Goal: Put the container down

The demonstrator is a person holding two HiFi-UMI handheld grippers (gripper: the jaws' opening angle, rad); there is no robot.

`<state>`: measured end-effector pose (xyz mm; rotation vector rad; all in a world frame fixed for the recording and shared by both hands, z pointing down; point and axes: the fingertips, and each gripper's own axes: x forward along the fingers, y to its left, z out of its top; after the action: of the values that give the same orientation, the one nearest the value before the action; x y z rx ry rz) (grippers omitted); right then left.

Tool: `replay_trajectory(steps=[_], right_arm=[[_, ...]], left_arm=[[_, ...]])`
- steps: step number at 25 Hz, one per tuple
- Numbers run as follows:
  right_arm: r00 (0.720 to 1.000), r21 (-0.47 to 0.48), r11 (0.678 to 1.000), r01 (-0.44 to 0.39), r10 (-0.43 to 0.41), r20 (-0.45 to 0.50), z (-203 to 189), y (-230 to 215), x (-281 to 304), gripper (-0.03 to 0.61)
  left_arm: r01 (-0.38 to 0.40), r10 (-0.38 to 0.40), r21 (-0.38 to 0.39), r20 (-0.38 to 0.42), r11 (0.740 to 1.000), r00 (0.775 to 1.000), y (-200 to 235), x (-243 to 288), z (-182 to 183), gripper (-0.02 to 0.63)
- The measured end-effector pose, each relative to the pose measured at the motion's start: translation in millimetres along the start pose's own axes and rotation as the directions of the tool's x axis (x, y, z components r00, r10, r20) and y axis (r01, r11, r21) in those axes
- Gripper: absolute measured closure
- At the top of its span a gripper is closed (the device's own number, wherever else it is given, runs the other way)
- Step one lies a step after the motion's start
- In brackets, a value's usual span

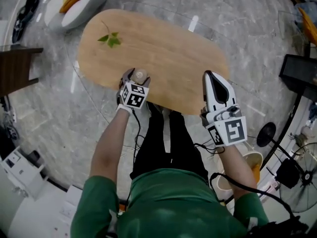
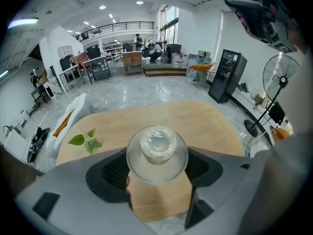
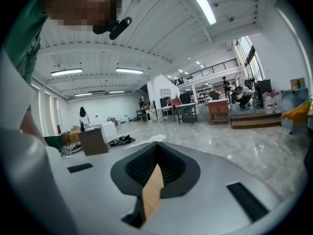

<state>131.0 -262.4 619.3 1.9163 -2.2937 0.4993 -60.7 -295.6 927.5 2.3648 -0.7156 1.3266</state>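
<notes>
A clear round container [image 1: 140, 75] with a narrow closed top stands upright at the near edge of the oval wooden table [image 1: 168, 48]. My left gripper [image 1: 134, 78] is shut on it, one jaw on each side. In the left gripper view the container [image 2: 157, 148] fills the gap between the dark pads, seen from above, with tabletop [image 2: 195, 116] under and beyond it. I cannot tell whether its base touches the wood. My right gripper [image 1: 210, 76] is shut and holds nothing, hovering at the table's near right edge; in its own view the right gripper [image 3: 156, 151] shows only a sliver of wood.
A green leaf sprig [image 1: 110, 38] lies on the far left of the table. A white chair [image 1: 74, 4] stands beyond the table. Dark wooden furniture [image 1: 15, 68] is at the left, a black cabinet [image 1: 299, 73] and a floor fan [image 1: 297, 175] at the right.
</notes>
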Motion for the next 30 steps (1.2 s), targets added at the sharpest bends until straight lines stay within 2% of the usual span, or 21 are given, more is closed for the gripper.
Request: replay_trajectory(steps=[5,12,16,27,30], right_arm=[[1.0,0.011,1.0,0.01,-0.009,-0.022,-18.0,-14.5,5.4,0.565],[0.991,0.037,0.999,0.016,-0.011,-0.13,-84.7,-30.6,7.4,0.565],[0.987,0.059,0.998,0.017,-0.007,-0.162,-108.7,-29.0,7.8,0.565],[0.981,0.075,0.997,-0.006,0.021,-0.191,-121.7,-21.1,17.1,0.565],[0.981,0.074,0.997,-0.012,0.026,-0.191,-121.3,-16.6,19.9,0.565]], left_arm=[[-0.019,0.019,0.002,-0.004,1.0,1.0,9.8,42.7,-5.2,0.275],[-0.025,0.024,-0.013,-0.04,1.0,0.999,19.3,99.6,-29.7,0.275],[-0.034,0.033,-0.014,-0.049,0.999,0.998,24.6,117.6,-41.8,0.275],[-0.006,0.004,-0.045,-0.044,0.999,0.999,22.8,134.0,-50.4,0.273],[-0.002,0.0,-0.054,-0.049,0.999,0.999,21.8,130.3,-52.2,0.246]])
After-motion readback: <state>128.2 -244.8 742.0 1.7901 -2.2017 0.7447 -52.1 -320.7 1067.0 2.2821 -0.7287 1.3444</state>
